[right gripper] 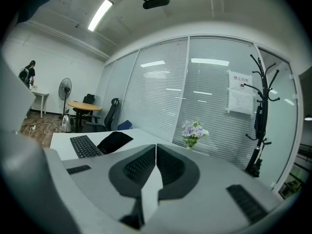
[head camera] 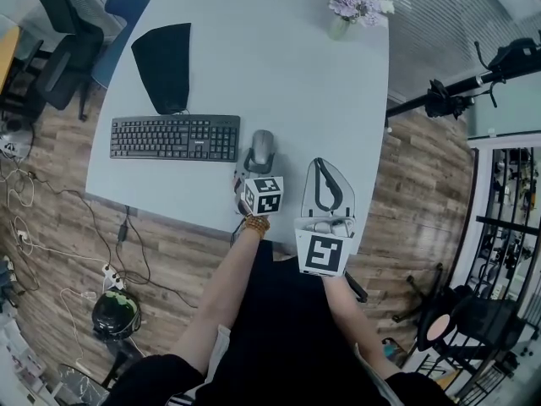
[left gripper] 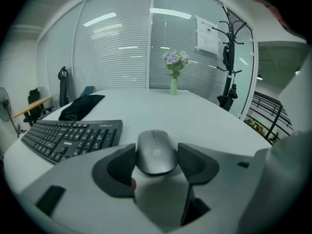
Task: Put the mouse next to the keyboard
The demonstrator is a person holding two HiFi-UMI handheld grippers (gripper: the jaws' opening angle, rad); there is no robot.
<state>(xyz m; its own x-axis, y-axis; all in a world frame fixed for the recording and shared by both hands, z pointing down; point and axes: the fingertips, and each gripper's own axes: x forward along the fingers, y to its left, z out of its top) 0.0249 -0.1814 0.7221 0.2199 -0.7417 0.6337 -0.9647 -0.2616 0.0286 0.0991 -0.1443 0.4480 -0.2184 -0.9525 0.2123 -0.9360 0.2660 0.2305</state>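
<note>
While the right gripper (right gripper: pixel 156 152) sits closed, the left gripper (left gripper: pixel 157 155) clasps the smooth, rounded mouse (left gripper: pixel 156 147) beside the keyboard (left gripper: pixel 68 136).

White tabletop (head camera: pixel 296 100): keyboard (head camera: pixel 175 137) along the near edge, mouse (head camera: pixel 263 146) just beside it, black pouch (head camera: pixel 165 64) behind, flower vase (head camera: pixel 341 25) at the far right corner.

Right of the mouse (head camera: pixel 263 146) and beyond it the table (head camera: pixel 321 100) is bare up to the vase (head camera: pixel 341 25). The keyboard (head camera: pixel 175 137) blocks the left, a black cloth (head camera: pixel 165 64) behind it.
</note>
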